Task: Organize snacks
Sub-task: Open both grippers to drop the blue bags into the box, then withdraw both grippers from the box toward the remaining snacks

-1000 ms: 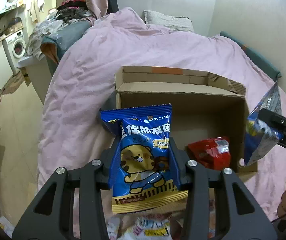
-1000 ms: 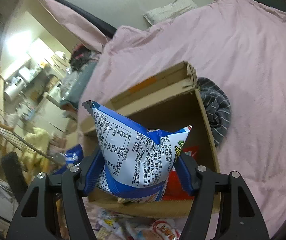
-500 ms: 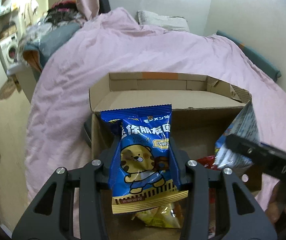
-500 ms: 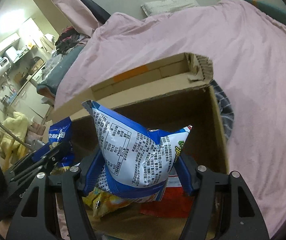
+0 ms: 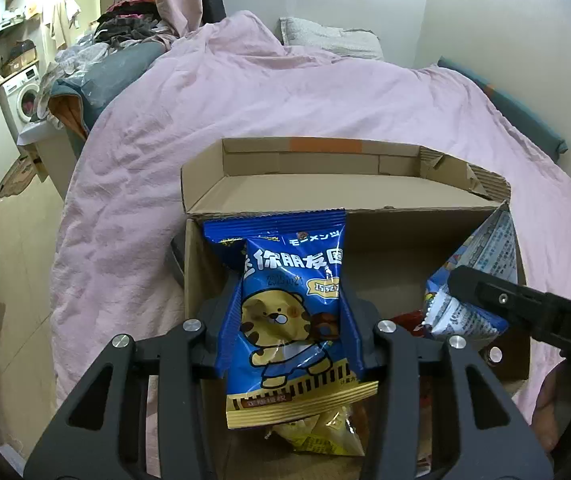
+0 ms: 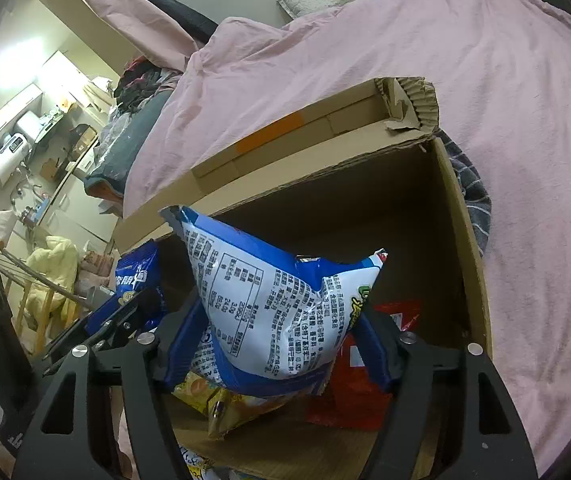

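My left gripper (image 5: 289,320) is shut on a blue snack bag with a cartoon tiger (image 5: 291,312), held over the left part of the open cardboard box (image 5: 325,184). My right gripper (image 6: 281,332) is shut on a white and blue snack bag (image 6: 281,304), held over the box (image 6: 457,240); this bag also shows in the left wrist view (image 5: 473,280). Inside the box lie a red packet (image 6: 365,384) and a yellow packet (image 6: 221,400), which also shows in the left wrist view (image 5: 325,432).
The box sits on a bed with a pink duvet (image 5: 285,92). A dark striped cloth (image 6: 469,192) lies by the box's right side. More snack packets (image 6: 193,468) lie in front of the box. A washing machine (image 5: 21,92) and floor are at far left.
Both grippers have moved forward with their bags, from in front of the box to over its inside. The right gripper has drawn closer to the left one.
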Motion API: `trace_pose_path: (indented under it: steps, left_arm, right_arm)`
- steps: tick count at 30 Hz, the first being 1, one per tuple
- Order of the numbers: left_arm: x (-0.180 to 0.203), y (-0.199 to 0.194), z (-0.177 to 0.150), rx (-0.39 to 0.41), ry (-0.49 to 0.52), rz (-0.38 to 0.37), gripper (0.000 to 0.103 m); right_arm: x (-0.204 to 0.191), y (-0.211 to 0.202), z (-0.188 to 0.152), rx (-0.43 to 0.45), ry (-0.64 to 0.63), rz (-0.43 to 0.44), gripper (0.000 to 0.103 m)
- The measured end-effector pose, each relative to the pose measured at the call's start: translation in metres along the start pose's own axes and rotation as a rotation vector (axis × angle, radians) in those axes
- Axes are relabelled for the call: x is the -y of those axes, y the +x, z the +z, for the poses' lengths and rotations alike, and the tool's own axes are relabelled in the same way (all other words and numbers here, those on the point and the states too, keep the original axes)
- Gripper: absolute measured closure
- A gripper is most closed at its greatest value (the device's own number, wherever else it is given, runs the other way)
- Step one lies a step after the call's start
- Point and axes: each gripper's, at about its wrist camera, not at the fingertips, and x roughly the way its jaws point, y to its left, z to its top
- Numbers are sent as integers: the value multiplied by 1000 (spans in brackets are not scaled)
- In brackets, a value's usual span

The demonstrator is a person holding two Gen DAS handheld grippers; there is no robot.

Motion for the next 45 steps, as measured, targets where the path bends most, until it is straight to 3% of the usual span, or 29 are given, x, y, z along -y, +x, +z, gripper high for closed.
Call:
trace_pose_path:
  steps: [3, 9, 11, 13, 15, 31, 45]
  left_arm:
    - [0, 0, 0, -2, -1, 0, 62]
    - [0, -1, -2, -16, -2, 0, 59]
    - [-1, -3, -2, -15, -8, -6, 44]
    - [-2, -7, -2, 10, -15, 1, 21]
    - [-1, -12, -2, 39, -10, 11, 13]
    - [-8, -18, -4, 37, -35, 18, 13]
    - [-17, -54, -22, 54, -45, 36, 13]
  right_arm:
    - [-2, -1, 0, 5, -9, -4, 27]
    - [-1, -11, 0, 41, -4, 1, 15]
    - [0, -13, 1, 50, 3, -3, 11]
    - [1, -14, 2, 57, 9, -6, 9]
    - [2, -16, 2, 65, 12, -7, 8]
    - [-2, -32, 4, 94, -26, -3, 5]
    - [-17, -66, -17, 104, -59, 3, 5]
